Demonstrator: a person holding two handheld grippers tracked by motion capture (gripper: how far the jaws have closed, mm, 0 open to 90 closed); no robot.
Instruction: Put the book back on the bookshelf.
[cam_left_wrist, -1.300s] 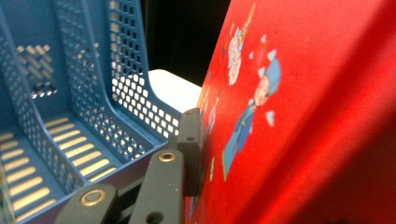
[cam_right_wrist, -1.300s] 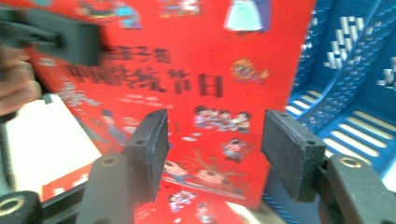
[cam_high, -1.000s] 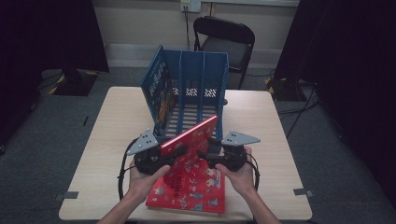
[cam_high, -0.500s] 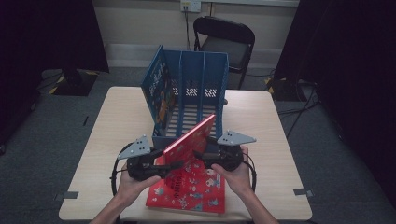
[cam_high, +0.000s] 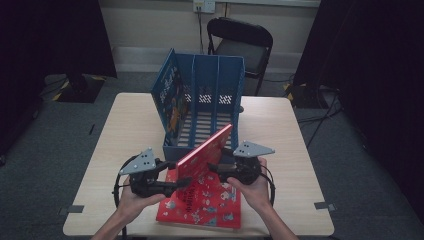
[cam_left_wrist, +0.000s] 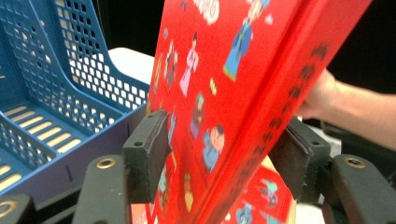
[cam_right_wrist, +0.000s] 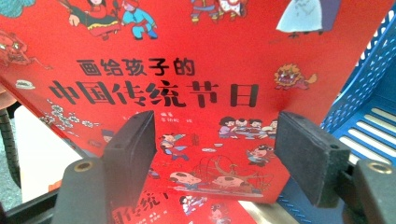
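A red picture book (cam_high: 205, 152) stands tilted up on its lower edge over a second red book (cam_high: 205, 210) that lies flat near the table's front. My left gripper (cam_high: 181, 176) straddles the tilted book's (cam_left_wrist: 243, 93) lower left edge. Its jaws have just been opening, and the pads (cam_left_wrist: 147, 149) stand loosely on either side of cover and spine. My right gripper (cam_high: 214, 167) is at the book's right, under its leaning face. In the right gripper view (cam_right_wrist: 215, 149) the jaws are open, with the titled cover (cam_right_wrist: 187, 46) just beyond them.
A blue three-slot file rack (cam_high: 235, 85) lies behind the books, with a blue book (cam_high: 167, 102) in its left slot. Its mesh wall (cam_left_wrist: 56, 93) is close on my left gripper's left. A black chair (cam_high: 245, 45) stands beyond the table (cam_high: 280, 125).
The left gripper has drawn left and toward the person, and its jaws have spread apart. The tilted red book and the right gripper have stayed about where they were.
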